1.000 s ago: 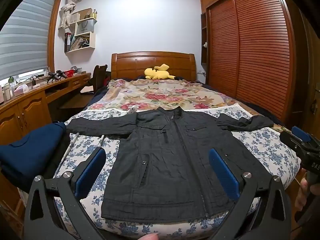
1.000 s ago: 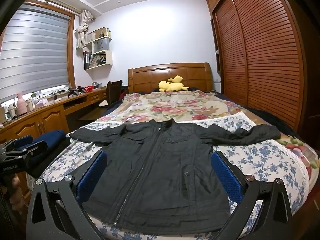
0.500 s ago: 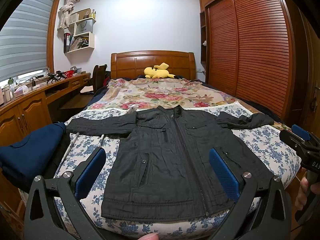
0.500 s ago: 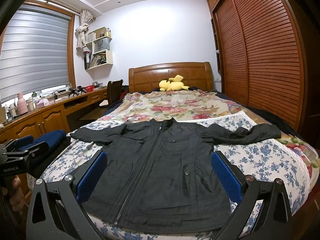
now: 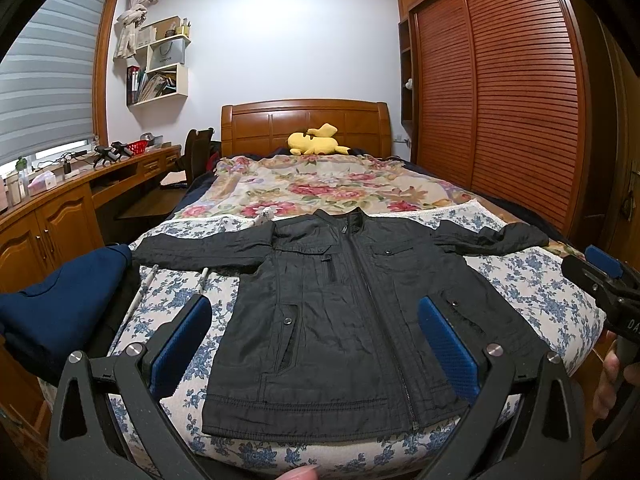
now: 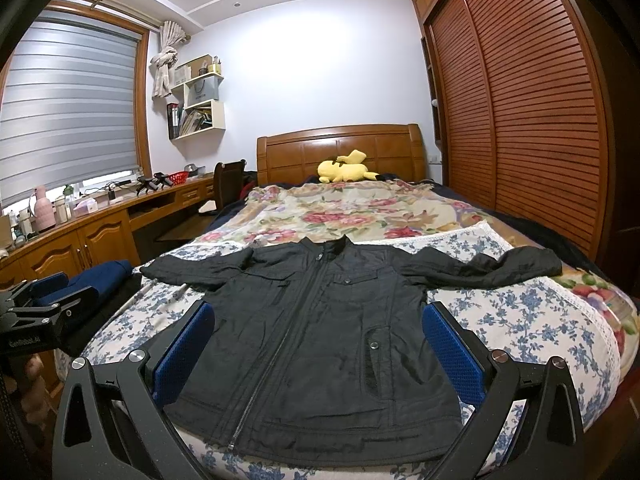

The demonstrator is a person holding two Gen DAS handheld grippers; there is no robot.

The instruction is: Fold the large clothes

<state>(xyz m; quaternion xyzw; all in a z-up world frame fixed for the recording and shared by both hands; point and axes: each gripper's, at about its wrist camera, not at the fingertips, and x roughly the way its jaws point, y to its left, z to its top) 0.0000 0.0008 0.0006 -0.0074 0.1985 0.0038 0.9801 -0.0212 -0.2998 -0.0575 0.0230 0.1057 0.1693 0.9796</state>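
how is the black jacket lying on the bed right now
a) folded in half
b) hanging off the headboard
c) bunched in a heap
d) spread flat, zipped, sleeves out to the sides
d: the black jacket lies flat on the bed, zipper closed, both sleeves stretched sideways.

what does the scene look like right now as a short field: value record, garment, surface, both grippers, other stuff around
garment: black jacket, zipped, front up, both sleeves spread out to the sides
surface: bed with blue floral sheet, floral quilt beyond the collar
left gripper: open, holding nothing, above the hem end of the jacket
right gripper: open, holding nothing, also at the hem end
fold progress: no fold made yet
nearby: navy garment at the bed's left edge; yellow plush toy by the headboard
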